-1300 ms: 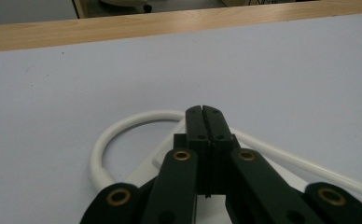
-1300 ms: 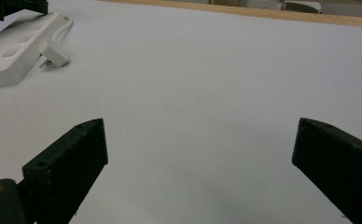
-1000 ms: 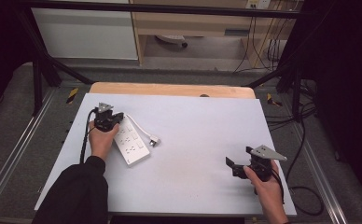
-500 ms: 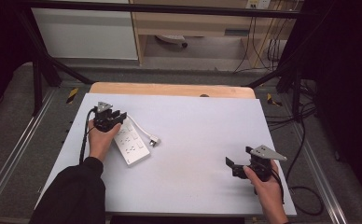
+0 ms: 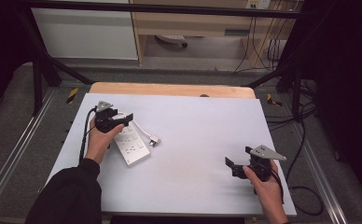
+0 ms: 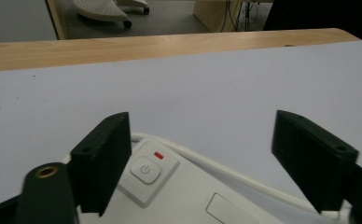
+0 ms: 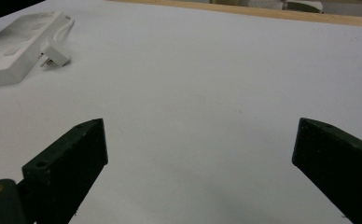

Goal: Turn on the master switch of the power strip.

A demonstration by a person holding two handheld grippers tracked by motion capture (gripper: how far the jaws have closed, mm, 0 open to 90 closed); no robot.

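High view: my left hand-held gripper (image 5: 123, 117) sits over the far end of the white power strip (image 5: 131, 147), jaws spread wide w/ nothing clamped; they've just been opening. Strip lies flat on the tabletop (image 5: 193, 126), running from under that hand-held gripper back toward me. Its cord (image 5: 139, 128) loops out beside it, plug (image 5: 154, 141) resting just past the strip's side. My right hand-held gripper (image 5: 230, 165) is well apart, near the tabletop's near edge, jaws wide, nothing between them.

Left gripper view: jaws stand wide. Strip's end is right below and between them; its power button (image 6: 144, 170) and small red mark (image 6: 158, 155) are just beside the left jaw. Can't tell if that jaw touches the strip. Cord runs under toward the right jaw.

Right gripper view: jaws wide over bare tabletop. Strip and plug far off, ahead and to the left.
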